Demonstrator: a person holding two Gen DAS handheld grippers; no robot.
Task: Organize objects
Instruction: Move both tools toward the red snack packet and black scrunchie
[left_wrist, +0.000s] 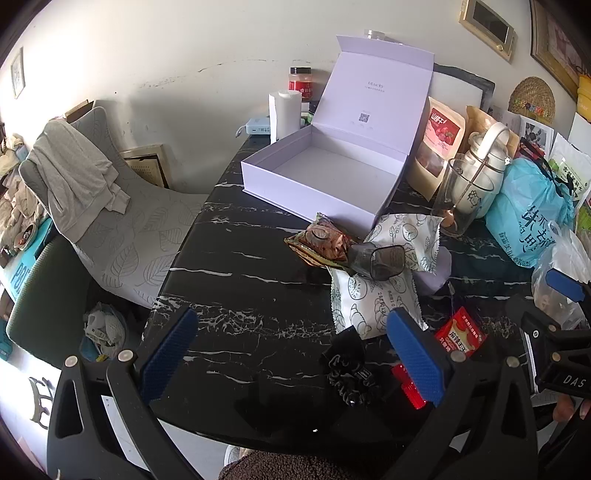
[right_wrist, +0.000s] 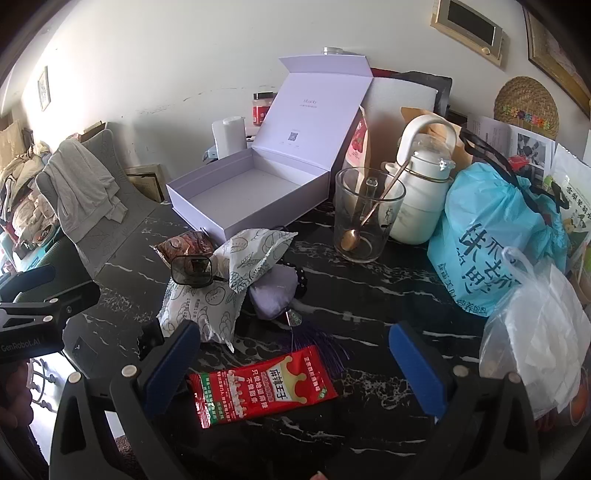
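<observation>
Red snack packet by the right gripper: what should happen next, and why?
Probably lower the right gripper onto the red snack packet and close. Its jaws are open with the packet lying flat between them, and the lavender box sits open and empty.

This is a lived-in home, probably a dining or living room, though the fisheye bends the edges too much to be sure. A black marble-patterned table (right_wrist: 369, 295) is crowded with household things: a white kettle (right_wrist: 417, 192), a glass cup (right_wrist: 365, 218) holding a spoon, snack packets, a tied blue plastic bag (right_wrist: 491, 236) and an open lavender gift box (left_wrist: 325, 173). A grey garment (left_wrist: 74, 177) hangs over a leaf-patterned chair (left_wrist: 140, 229), and framed pictures (right_wrist: 469, 26) and a woven fan (right_wrist: 526, 101) hang on the scuffed white wall.
</observation>
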